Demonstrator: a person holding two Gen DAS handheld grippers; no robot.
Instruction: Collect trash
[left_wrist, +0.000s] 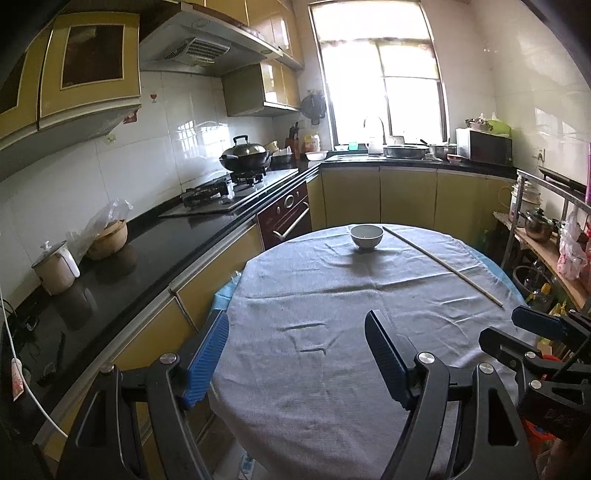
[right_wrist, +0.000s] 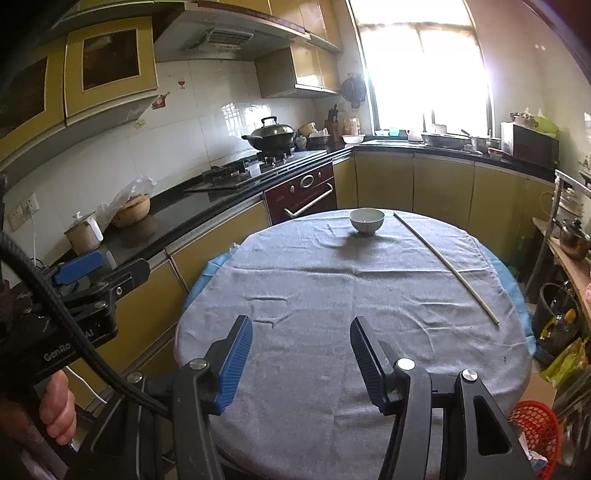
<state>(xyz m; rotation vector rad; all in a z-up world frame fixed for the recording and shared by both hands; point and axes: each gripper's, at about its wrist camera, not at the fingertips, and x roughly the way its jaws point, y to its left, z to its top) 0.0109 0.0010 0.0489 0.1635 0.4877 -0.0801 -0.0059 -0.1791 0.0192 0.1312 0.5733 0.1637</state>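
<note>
Although no crumpled litter shows on the table (right_wrist: 332, 369), the likeliest piece of trash is the thin pale stick (right_wrist: 445, 264) lying flat on the grey cloth toward two o'clock, well apart from the white bowl (right_wrist: 366, 220) at twelve. It looks light, stiff and liable to roll, so a pinch near its near end seems best. The left gripper (left_wrist: 295, 354) and right gripper (right_wrist: 301, 354) hover with jaws apart, holding nothing.
</note>
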